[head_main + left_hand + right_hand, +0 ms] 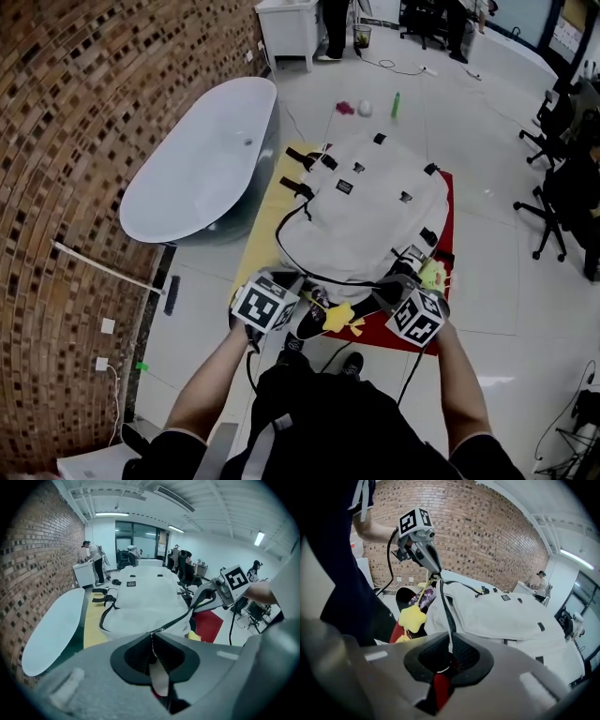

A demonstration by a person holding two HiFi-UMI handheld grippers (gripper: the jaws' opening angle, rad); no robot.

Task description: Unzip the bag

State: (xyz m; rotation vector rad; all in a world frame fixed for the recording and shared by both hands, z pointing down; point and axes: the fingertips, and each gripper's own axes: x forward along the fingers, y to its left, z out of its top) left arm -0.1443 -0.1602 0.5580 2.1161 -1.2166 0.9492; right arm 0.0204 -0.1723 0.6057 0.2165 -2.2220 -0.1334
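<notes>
A white backpack (375, 216) is seen lying flat on a yellow-and-red mat (262, 202) on the tiled floor (525, 309), just beside a white bathtub (202, 159). Its near end is pointed at the person.

Left gripper (153, 641): the jaws are drawn narrow and pinched on a zipper pull (158, 677), a thin metal link with a pale tab.

Right gripper (449, 648): the jaws are likewise narrow and are clamped on the end of the black zipper band (445, 606). Whether a second pull is caught there cannot be told.

The zipper band is stretched taut between the two grippers, across the near edge of the backpack. A yellow star charm (339, 317) is seen hanging at that edge, between the grippers and below the band.
</notes>
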